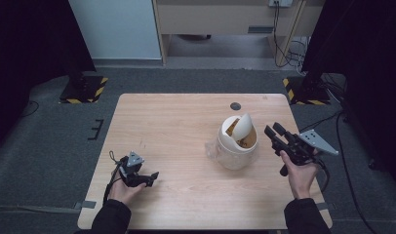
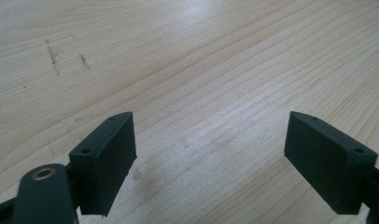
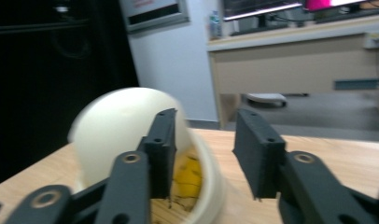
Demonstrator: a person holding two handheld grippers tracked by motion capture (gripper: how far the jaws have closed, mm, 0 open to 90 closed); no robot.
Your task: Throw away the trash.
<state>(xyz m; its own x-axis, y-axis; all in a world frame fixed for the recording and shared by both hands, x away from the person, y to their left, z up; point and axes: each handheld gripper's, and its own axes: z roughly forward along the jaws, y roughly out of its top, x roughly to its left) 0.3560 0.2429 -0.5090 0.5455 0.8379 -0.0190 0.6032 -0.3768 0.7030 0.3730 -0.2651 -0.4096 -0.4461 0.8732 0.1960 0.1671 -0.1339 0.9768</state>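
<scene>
Cream bin (image 1: 236,142) with tilted swing lid sits just beside the right gripper (image 1: 275,131), jaws partly apart, empty, seemingly approaching; left gripper (image 1: 149,179) rests wide, empty.

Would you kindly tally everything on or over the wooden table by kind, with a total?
Black two-jaw hand-held gripper: 2, left and right, both open and empty.
Cream round plastic bin with a swing lid tilted open, yellow-brown contents inside: 1.
Crumpled clear plastic piece beside the bin: 1.
Dark round spot near the table's far edge: 1.
Total: 5
</scene>
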